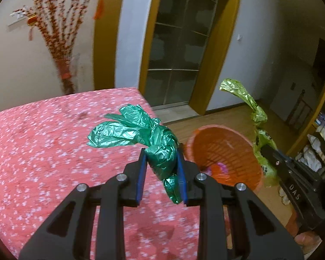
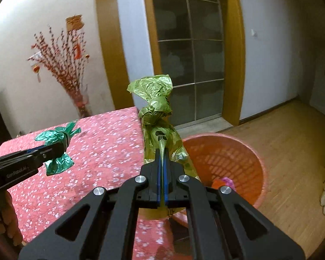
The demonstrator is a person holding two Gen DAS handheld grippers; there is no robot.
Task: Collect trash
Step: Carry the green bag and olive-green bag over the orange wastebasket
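Note:
My left gripper [image 1: 161,158] is shut on a crumpled dark green plastic bag [image 1: 140,132], held above the right edge of the red floral table [image 1: 43,151]. It also shows in the right wrist view [image 2: 64,142] with the green bag [image 2: 54,137]. My right gripper [image 2: 162,151] is shut on a yellow-green plastic bag [image 2: 156,104], held upright beside the orange slatted bin [image 2: 223,158]. In the left wrist view that bag [image 1: 249,101] hangs over the bin's [image 1: 223,149] far right rim, held by the right gripper [image 1: 268,151].
The orange bin stands on the wooden floor [image 2: 292,134] to the right of the table, with pink and orange scraps [image 2: 224,182] at its bottom. A glass door [image 2: 190,54] and a vase of red branches [image 2: 65,65] stand behind.

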